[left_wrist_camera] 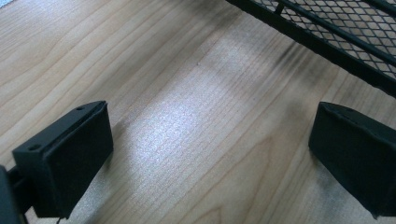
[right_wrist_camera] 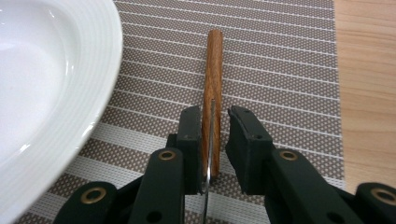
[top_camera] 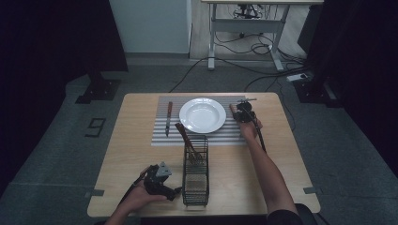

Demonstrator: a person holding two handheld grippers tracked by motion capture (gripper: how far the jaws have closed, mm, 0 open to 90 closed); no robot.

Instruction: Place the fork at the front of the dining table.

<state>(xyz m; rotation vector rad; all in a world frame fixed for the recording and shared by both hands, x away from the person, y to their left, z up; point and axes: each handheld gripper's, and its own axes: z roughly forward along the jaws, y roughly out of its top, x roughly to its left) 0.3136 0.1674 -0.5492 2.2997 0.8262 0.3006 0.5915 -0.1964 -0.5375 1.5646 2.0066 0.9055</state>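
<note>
Right tongs (right_wrist_camera: 215,140) over mat (right_wrist_camera: 280,70), right of plate (right_wrist_camera: 51,93); wood-handled utensil (right_wrist_camera: 213,70) lies between jaws, left pad against it, right pad just off, so grip slack. Utensil parallel to plate rim, near but apart; bare mat on its right up to the worktop (right_wrist_camera: 369,70) edge. Left tongs (left_wrist_camera: 210,154) released, wide, empty, just beside basket (left_wrist_camera: 336,32).

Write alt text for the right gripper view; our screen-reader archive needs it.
The right gripper has its two black jaws around a wooden-handled utensil lying on a striped placemat, with a gap at one jaw. A white plate sits beside it, and bare wooden table on the other side.
</note>
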